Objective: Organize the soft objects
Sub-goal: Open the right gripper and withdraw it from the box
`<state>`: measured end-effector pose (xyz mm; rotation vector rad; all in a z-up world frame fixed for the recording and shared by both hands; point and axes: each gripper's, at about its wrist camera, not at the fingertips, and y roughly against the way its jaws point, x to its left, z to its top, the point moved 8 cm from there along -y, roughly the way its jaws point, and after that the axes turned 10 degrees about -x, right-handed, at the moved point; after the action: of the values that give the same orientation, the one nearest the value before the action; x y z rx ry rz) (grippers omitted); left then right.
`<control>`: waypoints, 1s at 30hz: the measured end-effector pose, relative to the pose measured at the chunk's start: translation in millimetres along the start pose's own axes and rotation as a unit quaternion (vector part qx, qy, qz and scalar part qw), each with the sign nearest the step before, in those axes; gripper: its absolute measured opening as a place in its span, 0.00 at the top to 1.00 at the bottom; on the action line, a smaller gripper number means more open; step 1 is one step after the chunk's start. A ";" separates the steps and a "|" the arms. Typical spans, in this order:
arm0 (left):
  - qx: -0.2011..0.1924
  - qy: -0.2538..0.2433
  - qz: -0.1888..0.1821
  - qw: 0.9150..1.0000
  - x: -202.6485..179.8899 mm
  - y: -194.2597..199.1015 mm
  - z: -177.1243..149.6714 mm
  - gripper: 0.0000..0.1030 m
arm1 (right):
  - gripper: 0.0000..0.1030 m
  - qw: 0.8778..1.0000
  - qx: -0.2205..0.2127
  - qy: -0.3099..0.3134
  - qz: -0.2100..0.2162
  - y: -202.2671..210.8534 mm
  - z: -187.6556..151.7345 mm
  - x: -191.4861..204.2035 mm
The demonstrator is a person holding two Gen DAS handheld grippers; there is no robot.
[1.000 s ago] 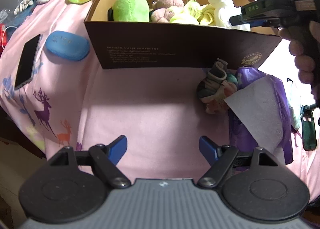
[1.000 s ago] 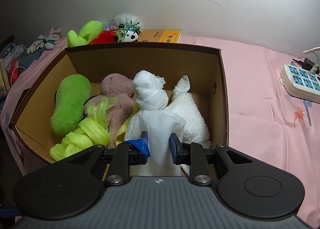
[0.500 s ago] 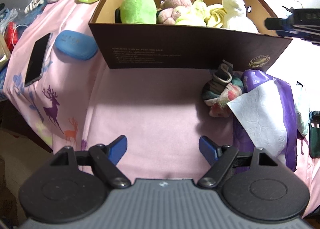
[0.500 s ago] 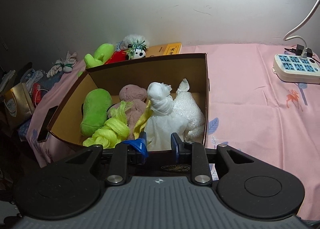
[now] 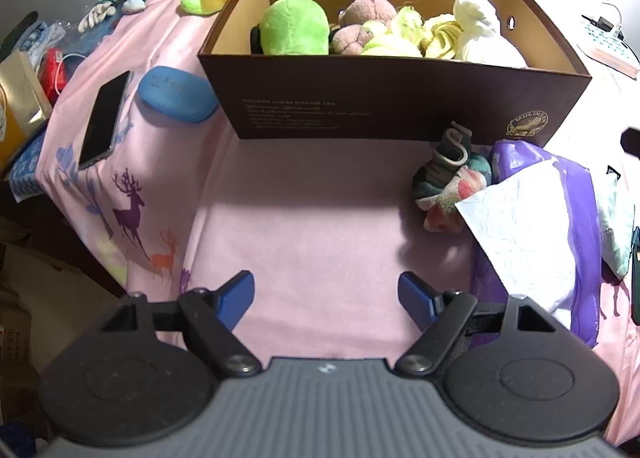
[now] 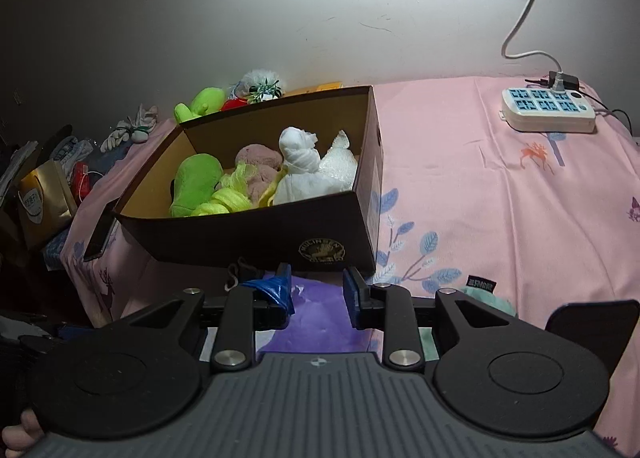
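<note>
Box [image 5: 384,105] brown, open-topped, packed with plush toys [image 5: 296,31].

A home bedroom: deer-print pink bedsheet [image 5: 320,225], plush toys [image 5: 294,31].

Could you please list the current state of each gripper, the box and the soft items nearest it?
left gripper: open, empty
right gripper: jaws just opening, nothing between them
brown box: lidless, holding soft toys
white cloth bundle: lying in the box
rolled socks: outside, against the box front
</note>
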<state>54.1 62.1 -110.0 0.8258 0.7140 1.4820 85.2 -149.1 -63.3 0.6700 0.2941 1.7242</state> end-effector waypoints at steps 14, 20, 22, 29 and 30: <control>-0.012 -0.027 0.031 0.999 -16.2 10.2 -3.2 0.22 | 0.89 0.998 0.028 -0.055 -0.011 28.9 -58.1 -19.0; -0.007 -0.035 0.040 0.999 -19.9 6.7 -3.9 0.22 | 0.89 0.997 0.040 -0.059 -0.030 33.0 -78.3 -23.4; -0.004 -0.040 0.043 0.998 -19.9 5.1 -4.7 0.22 | 0.89 0.996 0.050 -0.063 -0.028 32.2 -81.6 -25.0; 0.007 -0.050 0.044 0.998 -18.7 -2.2 -8.4 0.22 | 0.89 0.993 0.079 -0.086 -0.016 29.0 -94.5 -24.1; 0.008 -0.050 0.043 0.998 -18.2 -3.5 -9.0 0.22 | 0.89 0.993 0.080 -0.088 -0.016 29.0 -95.1 -24.0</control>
<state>48.8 44.5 -119.4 0.9468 0.6233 1.5013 10.1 -164.9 -130.9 0.9243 0.3208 1.6102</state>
